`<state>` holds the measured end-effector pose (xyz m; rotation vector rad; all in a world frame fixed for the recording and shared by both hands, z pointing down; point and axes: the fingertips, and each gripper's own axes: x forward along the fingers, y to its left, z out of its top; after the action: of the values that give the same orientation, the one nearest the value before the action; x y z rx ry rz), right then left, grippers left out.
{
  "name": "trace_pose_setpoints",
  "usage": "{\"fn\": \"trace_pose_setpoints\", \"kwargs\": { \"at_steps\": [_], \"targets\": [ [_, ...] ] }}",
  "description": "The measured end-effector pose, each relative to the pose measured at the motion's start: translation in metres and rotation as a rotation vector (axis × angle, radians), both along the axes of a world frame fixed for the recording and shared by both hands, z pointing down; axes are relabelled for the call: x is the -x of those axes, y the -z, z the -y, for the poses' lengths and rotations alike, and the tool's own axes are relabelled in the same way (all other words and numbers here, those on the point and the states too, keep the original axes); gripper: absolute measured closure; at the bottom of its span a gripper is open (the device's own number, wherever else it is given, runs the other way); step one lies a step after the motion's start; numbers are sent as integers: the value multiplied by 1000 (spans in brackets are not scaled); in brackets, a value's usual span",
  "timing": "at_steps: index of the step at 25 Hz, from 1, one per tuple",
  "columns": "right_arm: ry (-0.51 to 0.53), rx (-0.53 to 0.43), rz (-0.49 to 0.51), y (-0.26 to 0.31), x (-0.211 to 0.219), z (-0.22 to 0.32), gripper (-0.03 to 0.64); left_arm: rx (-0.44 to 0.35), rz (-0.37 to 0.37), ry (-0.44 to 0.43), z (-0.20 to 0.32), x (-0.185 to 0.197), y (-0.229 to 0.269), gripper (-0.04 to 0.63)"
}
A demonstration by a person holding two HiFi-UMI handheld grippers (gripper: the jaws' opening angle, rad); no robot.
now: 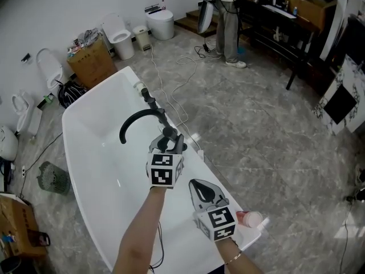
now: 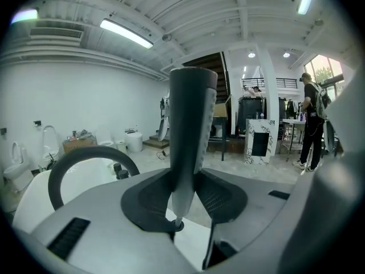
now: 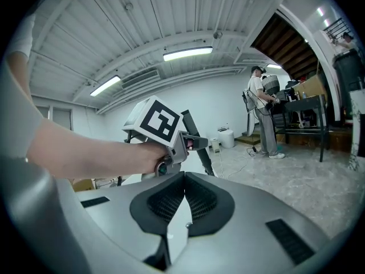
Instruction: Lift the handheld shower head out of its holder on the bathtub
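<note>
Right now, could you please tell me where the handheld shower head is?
The handheld shower head is clamped upright in the left gripper, held over the white bathtub's right rim in the head view, just right of the black curved tube.

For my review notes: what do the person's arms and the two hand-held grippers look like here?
The left hand-held gripper and right hand-held gripper match: pale grey bodies, dark ribbed pads, and each carries a white cube with black square markers. The forearms show no sleeves. A thin bracelet sits on the right wrist.
</note>
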<state>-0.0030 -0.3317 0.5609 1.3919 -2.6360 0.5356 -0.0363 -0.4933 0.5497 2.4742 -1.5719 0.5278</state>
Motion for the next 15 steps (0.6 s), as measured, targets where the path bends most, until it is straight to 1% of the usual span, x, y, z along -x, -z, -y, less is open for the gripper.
{"fn": "trace_pose_setpoints", "kwargs": {
  "at_steps": [5,10,15],
  "targets": [
    [-4,-24,1,36,3,-18,609,-26,10,-21,-27,0,39,444],
    [0,-36,-3,65,3,-42,609,-65,8,-29,-54,-2,78,444],
    [-1,-58,-10,88,5,-61,609,-107,21,-49,-80,-1,114,444]
  ]
}}
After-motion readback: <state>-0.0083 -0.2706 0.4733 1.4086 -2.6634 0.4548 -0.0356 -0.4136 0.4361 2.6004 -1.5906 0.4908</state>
